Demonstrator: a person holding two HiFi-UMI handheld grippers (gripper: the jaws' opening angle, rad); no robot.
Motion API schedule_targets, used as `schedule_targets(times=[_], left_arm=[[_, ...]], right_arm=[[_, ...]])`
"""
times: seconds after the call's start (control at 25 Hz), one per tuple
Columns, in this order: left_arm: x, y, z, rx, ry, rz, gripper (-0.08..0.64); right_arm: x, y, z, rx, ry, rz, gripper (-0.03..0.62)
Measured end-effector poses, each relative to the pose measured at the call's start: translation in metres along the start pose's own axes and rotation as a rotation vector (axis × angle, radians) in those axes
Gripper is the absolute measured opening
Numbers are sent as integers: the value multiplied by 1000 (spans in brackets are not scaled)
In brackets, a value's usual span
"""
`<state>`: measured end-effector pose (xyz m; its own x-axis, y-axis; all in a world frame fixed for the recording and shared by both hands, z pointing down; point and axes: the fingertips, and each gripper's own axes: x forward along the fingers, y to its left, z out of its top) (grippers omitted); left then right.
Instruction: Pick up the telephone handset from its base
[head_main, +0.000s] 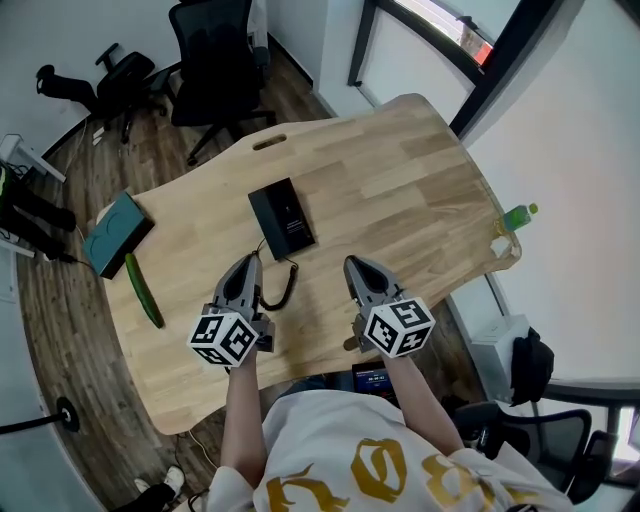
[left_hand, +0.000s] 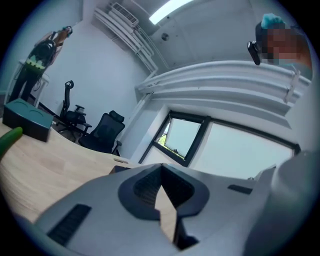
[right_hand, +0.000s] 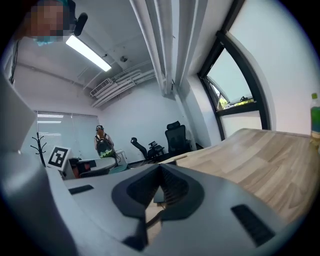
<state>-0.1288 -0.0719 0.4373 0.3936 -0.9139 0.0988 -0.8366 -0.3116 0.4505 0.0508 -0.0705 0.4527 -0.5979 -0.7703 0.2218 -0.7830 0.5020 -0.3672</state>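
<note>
The black telephone (head_main: 282, 218) lies flat near the middle of the wooden table (head_main: 400, 190), with the handset resting on its base. Its coiled black cord (head_main: 287, 285) curls toward me and ends beside my left gripper (head_main: 249, 264). That gripper sits just short of the phone's near edge, jaws shut and empty. My right gripper (head_main: 354, 265) hovers to the right of the phone, also shut with nothing in it. In the left gripper view the left gripper (left_hand: 161, 172) shows fingertips meeting, and the right gripper (right_hand: 160, 172) shows the same in its own view.
A green cucumber (head_main: 143, 290) and a teal box (head_main: 115, 232) lie at the table's left end. A green bottle (head_main: 515, 216) stands at the right edge. Black office chairs (head_main: 215, 70) stand beyond the far side. A person (right_hand: 102, 145) stands far back.
</note>
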Motion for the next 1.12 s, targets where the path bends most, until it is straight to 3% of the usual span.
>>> schedule_targets(times=[0.2, 0.48, 0.64, 1.12], left_arm=[[10, 7, 1, 42, -4, 34, 6], [23, 15, 3, 17, -9, 46, 6], [33, 19, -2, 85, 35, 76, 6], [48, 39, -18, 88, 73, 123, 6]], right_arm=[[3, -12, 7, -69, -9, -57, 5], [15, -8, 2, -135, 23, -28, 5], [24, -12, 4, -162, 25, -31, 5], [54, -15, 6, -269, 33, 5, 5]])
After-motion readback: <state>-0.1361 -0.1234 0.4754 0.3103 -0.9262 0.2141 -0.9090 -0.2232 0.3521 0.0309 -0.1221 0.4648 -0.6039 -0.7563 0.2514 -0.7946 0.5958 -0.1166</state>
